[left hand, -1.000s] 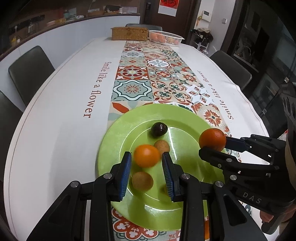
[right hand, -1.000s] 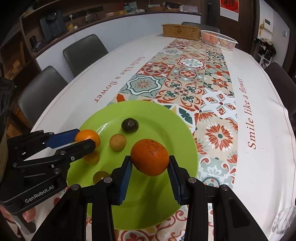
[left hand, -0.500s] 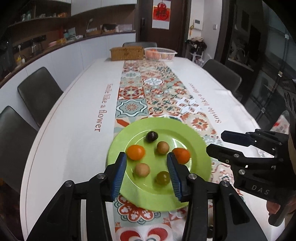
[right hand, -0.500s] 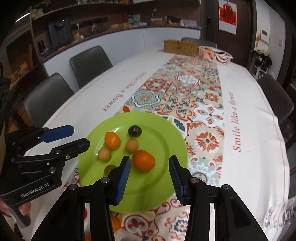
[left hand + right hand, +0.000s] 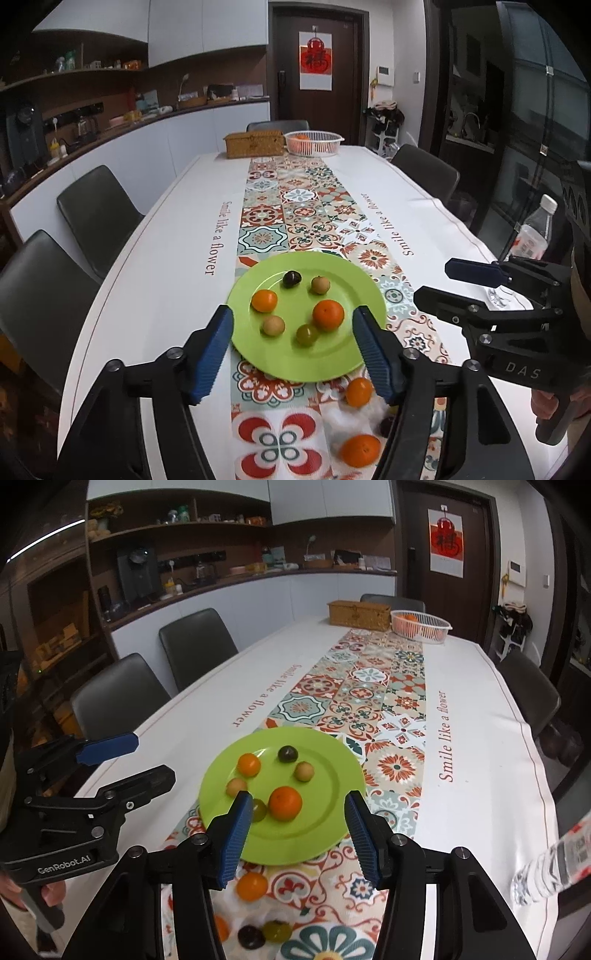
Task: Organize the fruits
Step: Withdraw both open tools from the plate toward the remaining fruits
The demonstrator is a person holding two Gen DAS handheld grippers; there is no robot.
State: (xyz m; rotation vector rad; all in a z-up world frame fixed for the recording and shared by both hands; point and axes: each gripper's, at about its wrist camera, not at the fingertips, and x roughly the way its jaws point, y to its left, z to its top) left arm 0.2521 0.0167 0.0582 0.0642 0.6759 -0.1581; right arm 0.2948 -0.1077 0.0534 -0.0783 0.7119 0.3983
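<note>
A green plate [image 5: 347,354] [image 5: 332,834] sits on the patterned runner and holds two oranges [image 5: 328,314] [image 5: 264,300], two tan fruits, a dark fruit [image 5: 291,278] and a green one [image 5: 307,335]. My left gripper [image 5: 293,349] is open and empty, raised above the plate's near rim. My right gripper [image 5: 297,834] is open and empty, also raised over the near rim; it shows at the right of the left wrist view [image 5: 458,284]. Loose oranges [image 5: 359,392] [image 5: 360,450] [image 5: 252,886] and small dark and green fruits [image 5: 251,936] lie on the runner near me.
A wicker box [image 5: 254,144] and a white basket with oranges [image 5: 313,142] stand at the table's far end. Dark chairs [image 5: 96,214] line both sides. A plastic water bottle [image 5: 532,232] [image 5: 554,860] stands at the right edge.
Both grippers let go of their oranges onto the plate, opened wide and pulled back and up from it. The loose fruits near me have come into view.
</note>
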